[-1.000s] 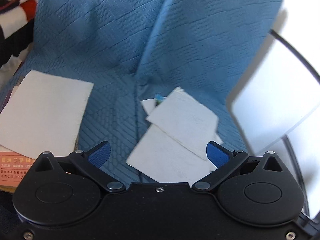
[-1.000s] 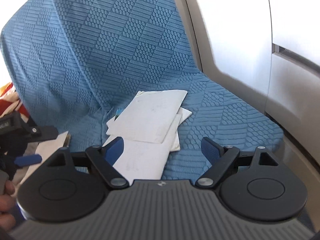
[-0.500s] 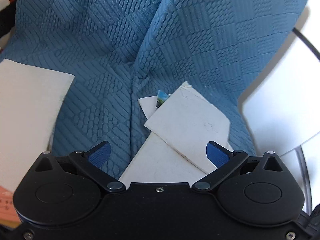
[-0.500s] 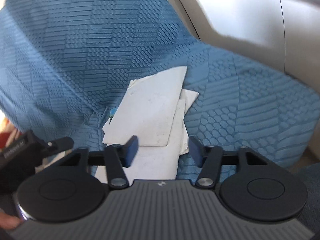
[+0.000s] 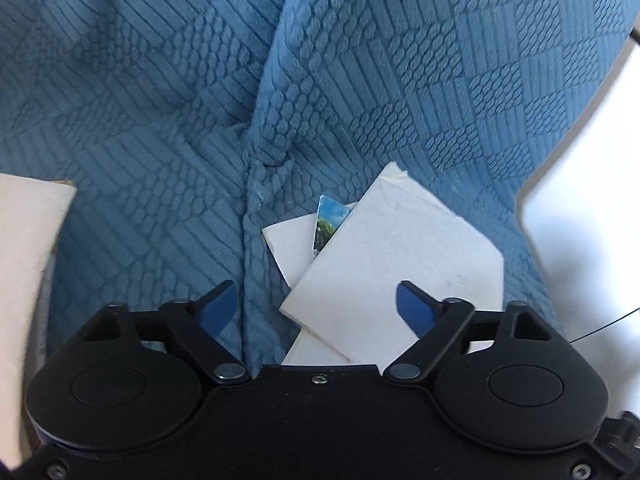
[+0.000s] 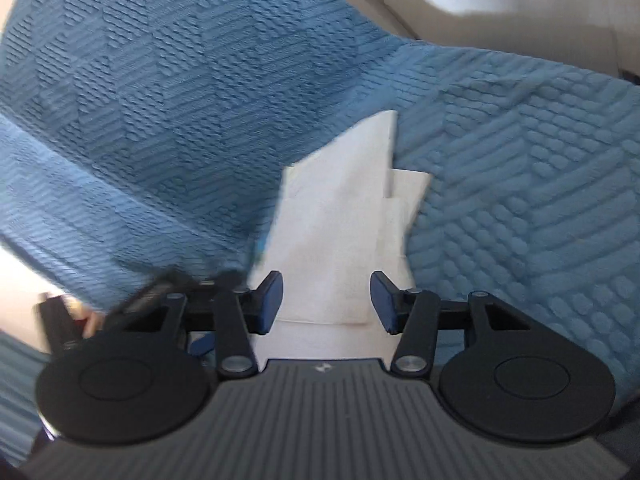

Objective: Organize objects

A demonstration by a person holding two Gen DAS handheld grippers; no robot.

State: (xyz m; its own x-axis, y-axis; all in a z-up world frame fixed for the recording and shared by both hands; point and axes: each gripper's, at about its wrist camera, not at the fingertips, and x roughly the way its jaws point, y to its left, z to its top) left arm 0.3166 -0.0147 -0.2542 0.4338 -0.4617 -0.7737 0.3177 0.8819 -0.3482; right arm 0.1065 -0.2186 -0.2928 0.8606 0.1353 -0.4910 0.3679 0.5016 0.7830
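Observation:
A loose pile of white cards (image 5: 396, 260) lies on a blue textured sofa cover (image 5: 160, 120), with a small picture card (image 5: 328, 224) poking out under the top one. My left gripper (image 5: 316, 306) is open and empty, low over the near-left edge of the pile. In the right wrist view the same white pile (image 6: 336, 232) lies straight ahead. My right gripper (image 6: 326, 300) is open, its jaws partly narrowed, just above the near end of the pile and holding nothing.
Another white sheet (image 5: 24, 264) lies at the left edge of the seat. A white panel (image 5: 592, 208) stands to the right of the sofa. The left gripper's body (image 6: 160, 296) shows blurred at the left in the right wrist view.
Both grippers moved forward and down toward the white pile. The right gripper's jaws narrowed from wide open to partly open. The pile has not moved.

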